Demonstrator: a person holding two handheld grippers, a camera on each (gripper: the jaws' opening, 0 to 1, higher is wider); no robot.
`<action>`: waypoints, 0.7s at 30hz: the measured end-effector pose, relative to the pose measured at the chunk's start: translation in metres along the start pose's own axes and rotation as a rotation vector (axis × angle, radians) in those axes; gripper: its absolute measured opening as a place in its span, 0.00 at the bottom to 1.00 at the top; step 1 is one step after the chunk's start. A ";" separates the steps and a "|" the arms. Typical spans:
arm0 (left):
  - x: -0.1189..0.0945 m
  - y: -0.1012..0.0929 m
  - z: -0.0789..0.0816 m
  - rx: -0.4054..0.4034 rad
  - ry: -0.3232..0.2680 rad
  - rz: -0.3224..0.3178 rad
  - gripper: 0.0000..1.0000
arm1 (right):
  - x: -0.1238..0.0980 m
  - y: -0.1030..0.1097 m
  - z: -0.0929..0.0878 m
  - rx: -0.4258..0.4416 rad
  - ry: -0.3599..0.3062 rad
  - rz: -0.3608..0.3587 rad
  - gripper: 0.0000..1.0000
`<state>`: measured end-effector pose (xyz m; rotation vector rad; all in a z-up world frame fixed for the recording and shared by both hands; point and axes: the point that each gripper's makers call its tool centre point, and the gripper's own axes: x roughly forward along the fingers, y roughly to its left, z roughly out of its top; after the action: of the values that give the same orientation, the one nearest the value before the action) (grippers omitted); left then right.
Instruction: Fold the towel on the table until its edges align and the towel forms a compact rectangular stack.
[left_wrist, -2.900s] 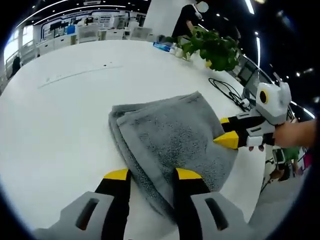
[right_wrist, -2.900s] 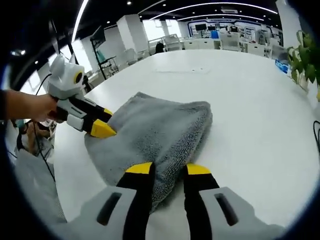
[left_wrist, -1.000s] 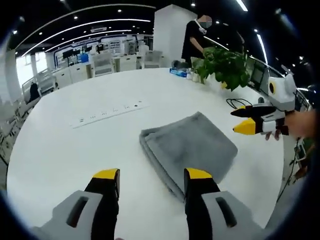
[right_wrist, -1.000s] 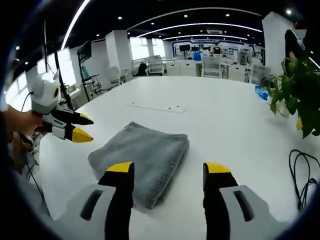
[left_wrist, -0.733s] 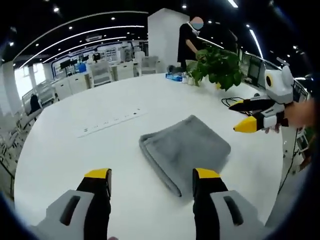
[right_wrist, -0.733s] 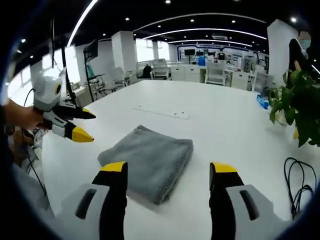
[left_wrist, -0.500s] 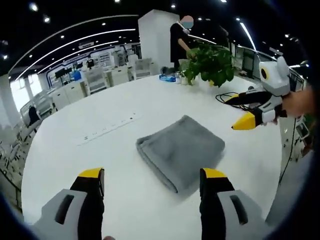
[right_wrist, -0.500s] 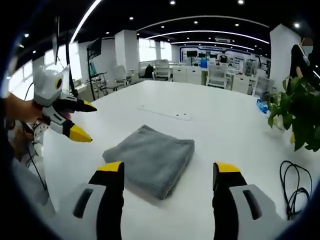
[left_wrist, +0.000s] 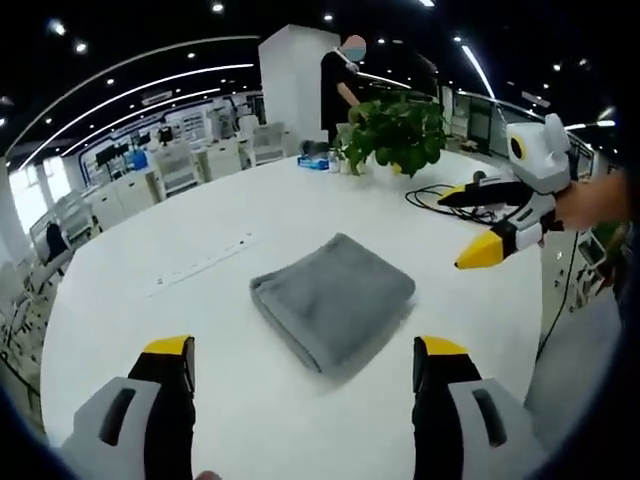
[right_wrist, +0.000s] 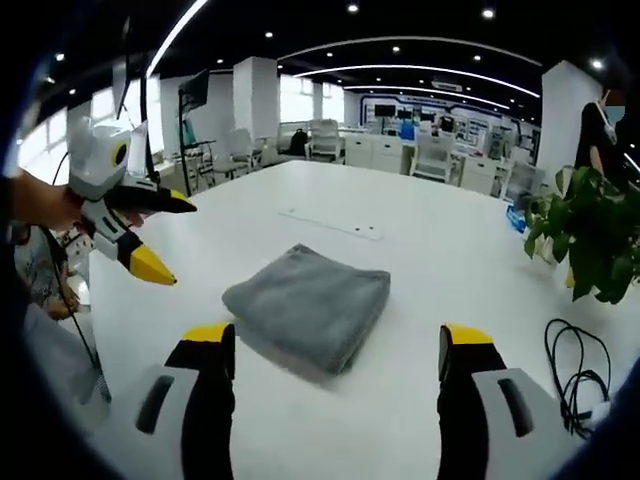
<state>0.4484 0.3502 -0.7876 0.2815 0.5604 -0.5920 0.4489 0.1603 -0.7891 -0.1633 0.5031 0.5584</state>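
You have pulled both grippers, left (left_wrist: 305, 358) and right (right_wrist: 338, 345), up and away with jaws spread wide and empty, leaving the towel (left_wrist: 333, 299) a compact folded rectangle mid-table (left_wrist: 150, 330), so the fold looks finished.

The towel (left_wrist: 335, 300) is grey cloth with a rough, nubbly terry pile, wholly matt (its folded edges look soft and thick). The table (left_wrist: 200, 250) is white, smooth and faintly glossy. The left tongs (left_wrist: 305, 365) and right tongs (right_wrist: 335, 350) look like hard plastic: matt grey bodies, black jaws, smooth yellow tips.
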 end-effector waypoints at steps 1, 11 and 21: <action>-0.002 -0.004 -0.001 0.007 -0.002 -0.004 0.95 | -0.003 0.002 0.000 0.012 -0.006 0.002 0.89; -0.020 -0.026 -0.010 -0.001 -0.014 -0.037 0.99 | -0.024 0.018 -0.010 0.014 -0.013 -0.003 0.99; -0.040 -0.029 -0.029 -0.041 -0.013 0.011 0.99 | -0.038 0.024 -0.015 0.008 -0.023 0.022 0.97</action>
<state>0.3910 0.3565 -0.7910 0.2420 0.5573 -0.5712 0.4016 0.1588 -0.7832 -0.1434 0.4848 0.5786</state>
